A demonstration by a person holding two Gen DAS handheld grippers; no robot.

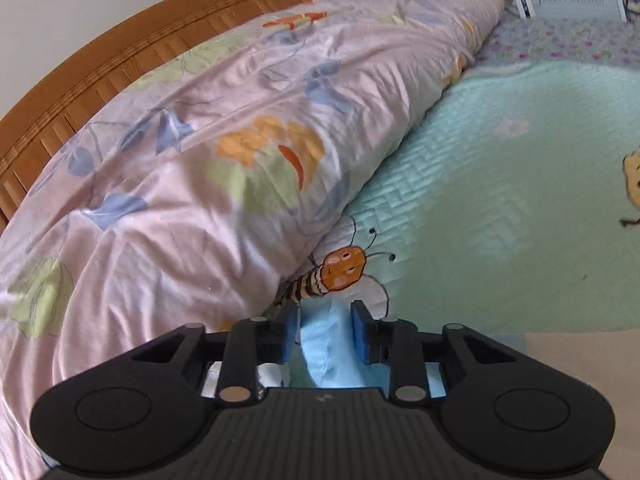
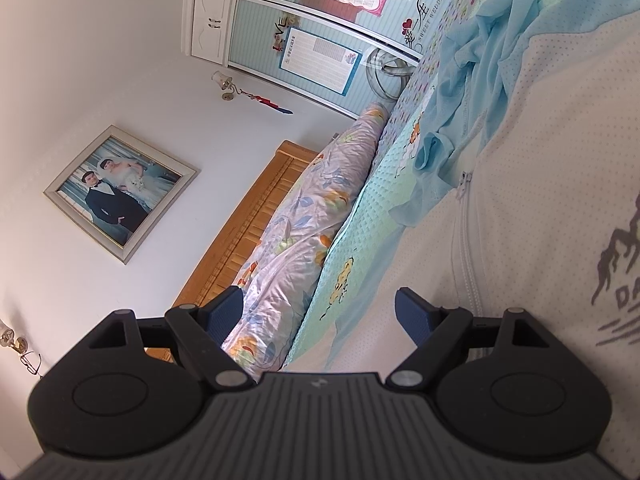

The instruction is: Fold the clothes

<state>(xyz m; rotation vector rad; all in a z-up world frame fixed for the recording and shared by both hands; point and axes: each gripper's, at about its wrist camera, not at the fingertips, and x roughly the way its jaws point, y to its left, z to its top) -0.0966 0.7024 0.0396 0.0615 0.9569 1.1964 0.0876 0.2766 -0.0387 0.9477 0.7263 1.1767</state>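
left jaws (image 1: 325, 332) half-closed around light blue garment (image 1: 328, 360) fold, grip unclear; right jaws (image 2: 320, 316) wide, empty; white zip jacket (image 2: 540, 200) zipper runs lengthwise away.

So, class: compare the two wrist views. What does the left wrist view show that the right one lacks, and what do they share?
Left only: a cartoon bee on the green quilt, and light blue fabric between the left gripper fingers. Right only: a framed photo, a wardrobe, a white zip-up garment. Both: the floral duvet and the wooden headboard.
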